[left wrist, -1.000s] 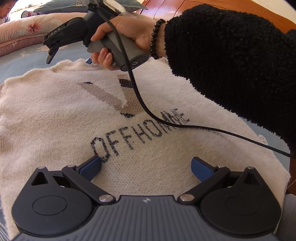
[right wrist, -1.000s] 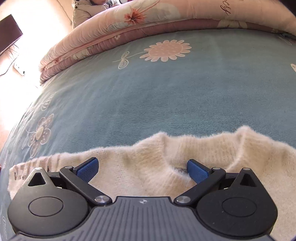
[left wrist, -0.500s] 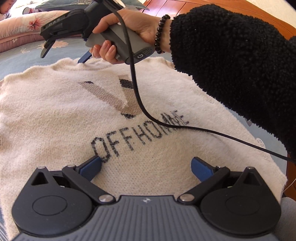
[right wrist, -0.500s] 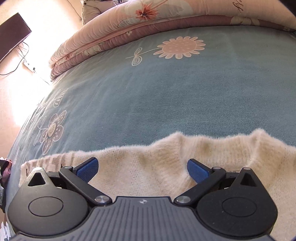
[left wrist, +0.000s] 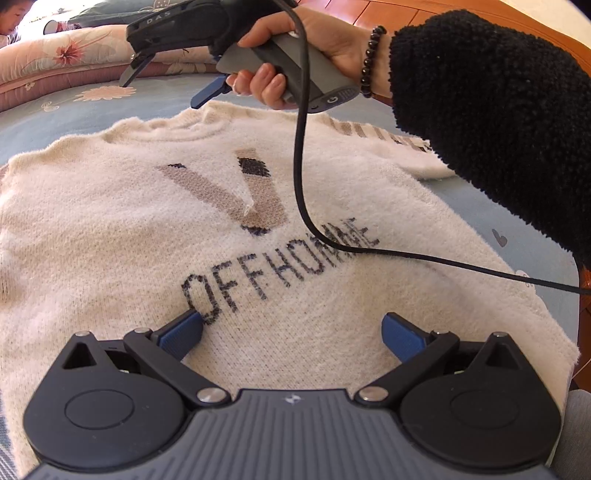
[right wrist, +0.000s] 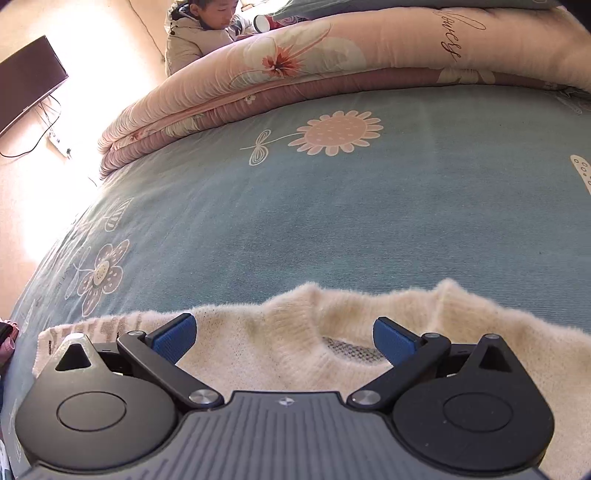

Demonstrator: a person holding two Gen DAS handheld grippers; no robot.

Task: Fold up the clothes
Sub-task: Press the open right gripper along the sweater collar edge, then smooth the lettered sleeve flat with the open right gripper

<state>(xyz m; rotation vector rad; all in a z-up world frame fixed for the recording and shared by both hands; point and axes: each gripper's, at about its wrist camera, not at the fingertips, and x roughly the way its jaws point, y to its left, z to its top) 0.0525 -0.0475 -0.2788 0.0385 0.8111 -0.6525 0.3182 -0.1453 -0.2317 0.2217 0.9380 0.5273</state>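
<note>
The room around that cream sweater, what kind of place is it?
Most likely a home bedroom: the sweater lies on a bed's blue flowered sheet, a folded quilt behind it, a wall screen nearby.

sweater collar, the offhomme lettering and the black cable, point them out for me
sweater collar [right wrist: 295, 332], right wrist view, ribbed front edge of the neckline
offhomme lettering [left wrist: 280, 269], left wrist view, middle letters
black cable [left wrist: 301, 177], left wrist view, hanging stretch

Fuzzy knit on woven cotton, matt plastic above

The cream sweater [left wrist: 110, 236] is a fluffy, brushed knit; the blue bed sheet [right wrist: 332, 221] looks like a fine matt weave. The left claw [left wrist: 291, 332] has matt black plastic arms, shiny metal pivots and blue rubbery pads. The sleeve [left wrist: 498, 122] is nubbly black fleece; the headboard [left wrist: 406, 11] is glossy wood.
</note>
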